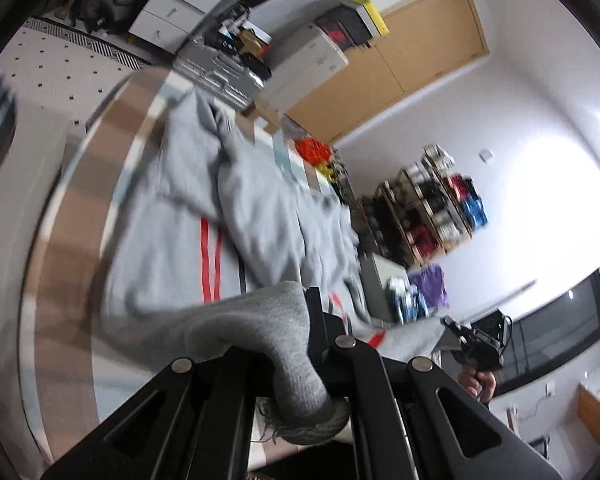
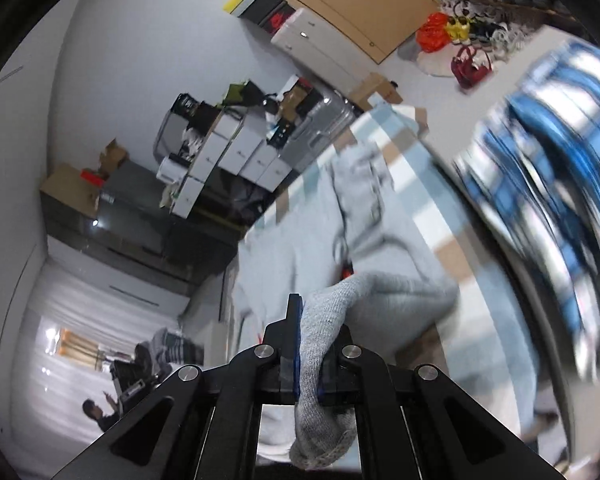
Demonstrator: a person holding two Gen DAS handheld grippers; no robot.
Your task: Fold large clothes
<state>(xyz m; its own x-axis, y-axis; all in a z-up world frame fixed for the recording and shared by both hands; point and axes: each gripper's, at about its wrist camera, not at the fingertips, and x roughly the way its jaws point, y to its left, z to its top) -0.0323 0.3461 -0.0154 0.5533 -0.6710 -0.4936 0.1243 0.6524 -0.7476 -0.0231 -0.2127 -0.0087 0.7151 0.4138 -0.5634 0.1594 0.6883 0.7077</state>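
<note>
A large grey sweatshirt (image 1: 172,240) with red stripes lies crumpled on a table with a striped brown, white and pale blue cloth (image 1: 72,248). My left gripper (image 1: 311,298) is shut on a ribbed grey edge of it, lifted off the table, and the fabric drapes over the fingers. In the same view, far right, my right gripper (image 1: 454,334) holds another lifted edge, with a hand (image 1: 478,384) on its grip. In the right wrist view my right gripper (image 2: 316,320) is shut on a ribbed grey fold, and the sweatshirt (image 2: 300,232) stretches away over the tablecloth (image 2: 432,208).
A blurred blue plaid cloth (image 2: 540,200) fills the right side. White drawer units (image 1: 180,0), a silver case (image 1: 220,72) and boxes stand beyond the table. A stocked shelf (image 1: 432,208) lines the far wall by a wooden door (image 1: 420,52). A person (image 2: 100,416) sits far off.
</note>
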